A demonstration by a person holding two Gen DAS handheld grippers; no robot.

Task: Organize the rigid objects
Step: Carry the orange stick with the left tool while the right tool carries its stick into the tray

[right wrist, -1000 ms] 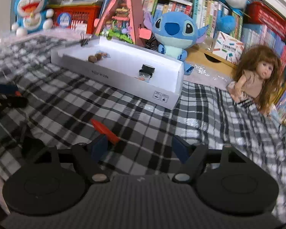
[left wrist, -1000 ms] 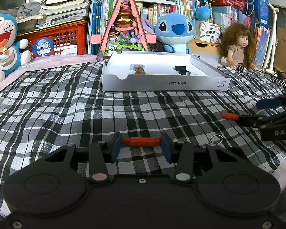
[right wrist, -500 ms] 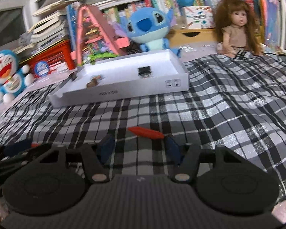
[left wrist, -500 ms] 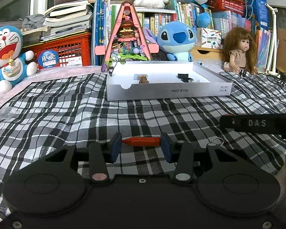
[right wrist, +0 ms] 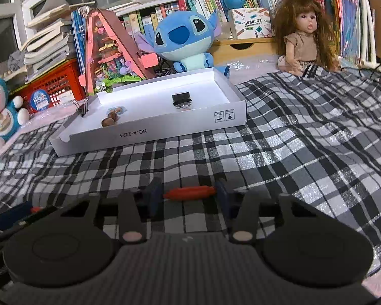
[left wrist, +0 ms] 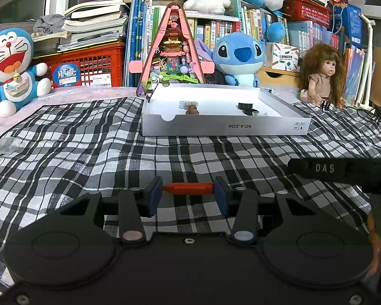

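Left wrist view: the left gripper [left wrist: 188, 193] pinches a small red plastic stick [left wrist: 188, 188] end to end between its blue pads [left wrist: 153, 195], above the black-and-white checked cloth [left wrist: 89, 152]. Right wrist view: the right gripper [right wrist: 189, 197] likewise clamps a second short red stick [right wrist: 189, 192] crosswise. Farther off on the cloth lies the shallow white cardboard box [right wrist: 149, 133], holding brown nuts [right wrist: 109, 120] and a black-capped glass jar [right wrist: 181, 101]. Behind it sit a blue plush toy [right wrist: 183, 40] and a long-haired doll [right wrist: 302, 33].
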